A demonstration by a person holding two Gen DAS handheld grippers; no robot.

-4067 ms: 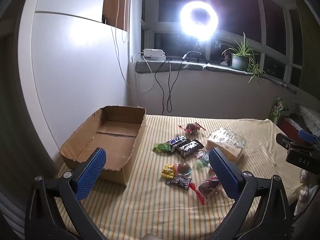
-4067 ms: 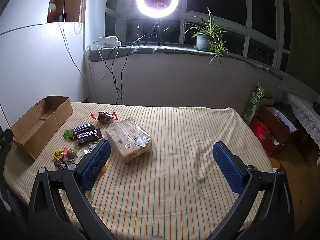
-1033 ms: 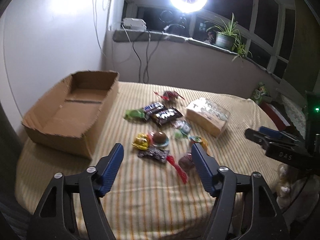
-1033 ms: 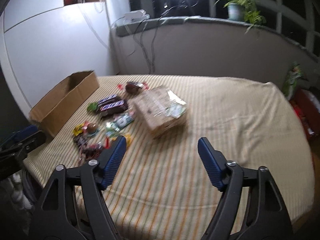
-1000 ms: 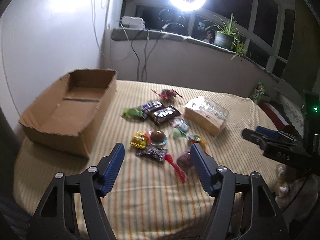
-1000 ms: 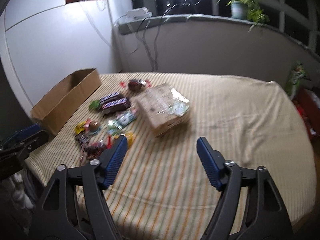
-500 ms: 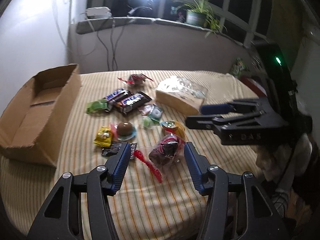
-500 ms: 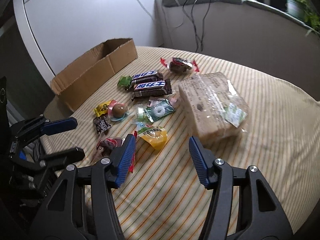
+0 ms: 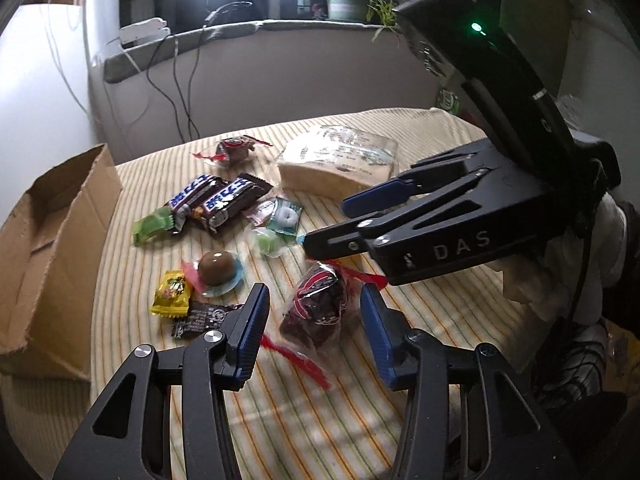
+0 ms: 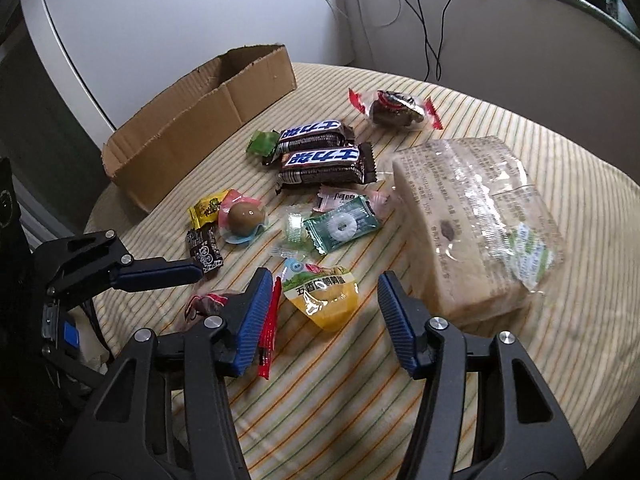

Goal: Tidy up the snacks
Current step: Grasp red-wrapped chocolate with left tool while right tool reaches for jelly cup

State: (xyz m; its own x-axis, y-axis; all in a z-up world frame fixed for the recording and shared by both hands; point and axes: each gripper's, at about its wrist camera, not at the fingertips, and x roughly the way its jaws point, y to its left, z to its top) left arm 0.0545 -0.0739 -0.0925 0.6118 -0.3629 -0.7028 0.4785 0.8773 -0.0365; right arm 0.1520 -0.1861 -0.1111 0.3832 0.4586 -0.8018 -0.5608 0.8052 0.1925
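Several snacks lie on a striped cloth. My left gripper (image 9: 316, 316) is open, its fingers either side of a dark red-wrapped chocolate (image 9: 318, 308), not closed on it. My right gripper (image 10: 322, 302) is open around a yellow jelly cup (image 10: 322, 296). Its body shows in the left wrist view (image 9: 440, 224). The left gripper shows in the right wrist view (image 10: 156, 272), with the red-wrapped chocolate (image 10: 206, 302) below it. Two Snickers bars (image 10: 320, 156), a mint packet (image 10: 344, 224) and a chocolate ball (image 10: 244, 218) lie beyond. An open cardboard box (image 10: 200, 120) sits to the left.
A large wrapped cake pack (image 10: 476, 220) lies right of the right gripper. Another red-wrapped chocolate (image 10: 394, 110) lies further back. A yellow candy (image 9: 172, 298) and a small dark packet (image 9: 196, 318) lie left of the left gripper. A wall with cables (image 9: 176, 92) stands behind.
Both grippers have moved down and in toward the snacks. The left one now brackets the red-wrapped chocolate, the right one the yellow jelly cup. Both jaw openings have narrowed since the oldest frames.
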